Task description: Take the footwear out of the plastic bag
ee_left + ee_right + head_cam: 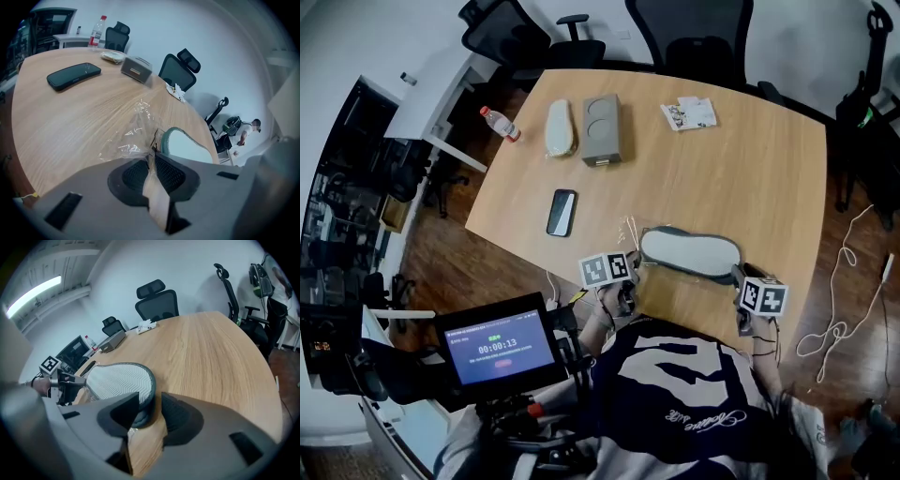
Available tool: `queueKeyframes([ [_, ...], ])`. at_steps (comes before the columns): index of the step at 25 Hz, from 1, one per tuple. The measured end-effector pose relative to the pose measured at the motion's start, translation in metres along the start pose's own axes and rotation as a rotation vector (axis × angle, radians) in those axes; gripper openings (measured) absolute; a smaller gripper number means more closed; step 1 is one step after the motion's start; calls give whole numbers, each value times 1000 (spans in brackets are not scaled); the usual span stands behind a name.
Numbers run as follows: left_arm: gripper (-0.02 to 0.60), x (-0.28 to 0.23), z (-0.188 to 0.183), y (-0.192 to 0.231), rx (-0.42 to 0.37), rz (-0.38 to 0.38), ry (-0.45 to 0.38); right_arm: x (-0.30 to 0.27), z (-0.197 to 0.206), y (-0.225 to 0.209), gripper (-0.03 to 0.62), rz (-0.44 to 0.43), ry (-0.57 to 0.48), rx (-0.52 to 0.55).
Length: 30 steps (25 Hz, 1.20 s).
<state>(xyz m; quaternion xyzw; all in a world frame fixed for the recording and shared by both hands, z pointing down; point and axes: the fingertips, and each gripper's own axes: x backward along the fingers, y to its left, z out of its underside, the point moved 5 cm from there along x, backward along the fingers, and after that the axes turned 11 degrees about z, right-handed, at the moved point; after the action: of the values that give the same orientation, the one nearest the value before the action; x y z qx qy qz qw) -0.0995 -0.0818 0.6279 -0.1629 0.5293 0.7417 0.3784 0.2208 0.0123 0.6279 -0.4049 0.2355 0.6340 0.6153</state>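
Observation:
A slipper (689,253) lies sole up near the table's front edge, its white ribbed sole (119,380) ringed by a grey rim. Clear plastic bag film (133,133) trails off its left end onto the wood. My left gripper (152,154) is at that left end, its jaws nearly together with a strip of the bag pinched between them; the slipper (187,143) lies just beyond. My right gripper (151,404) is at the slipper's right end. Its jaws straddle the grey rim; the left pad is against it and the right pad stands apart, with bare wood showing between.
Farther back on the table (750,178) lie a black phone (562,212), a second pale slipper (560,127), a grey box (602,128), a water bottle (500,123) and some papers (689,112). Office chairs (689,37) stand behind the table.

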Motion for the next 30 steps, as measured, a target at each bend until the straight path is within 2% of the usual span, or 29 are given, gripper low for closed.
queueKeyframes([
  [2, 32, 1, 3, 0, 33, 13, -19, 11, -6, -3, 186, 27, -20, 29],
  [5, 32, 2, 2, -2, 41, 3, -42, 33, -28, 7, 192, 18, -105, 72],
  [7, 32, 1, -4, -3, 37, -6, -46, 39, -44, 30, 190, -54, -144, 111],
  [9, 32, 0, -7, -2, 43, -10, -54, 34, -52, 60, 185, -156, -140, 162],
  [11, 32, 2, 1, -2, 50, -12, -63, 25, -43, 85, 177, -228, -107, 212],
  [13, 32, 4, 12, -4, 48, -14, -66, 15, -30, 100, 158, -252, -70, 265],
  [18, 32, 6, 21, -7, 34, -19, -56, -10, -12, 112, 70, -186, -10, 393],
  [22, 36, 12, 30, -7, 53, -11, -74, -18, -9, 107, 0, -121, -34, 405],
  [30, 51, 34, 60, -10, 94, -10, -117, -21, -10, 107, 0, -144, -38, 392],
])
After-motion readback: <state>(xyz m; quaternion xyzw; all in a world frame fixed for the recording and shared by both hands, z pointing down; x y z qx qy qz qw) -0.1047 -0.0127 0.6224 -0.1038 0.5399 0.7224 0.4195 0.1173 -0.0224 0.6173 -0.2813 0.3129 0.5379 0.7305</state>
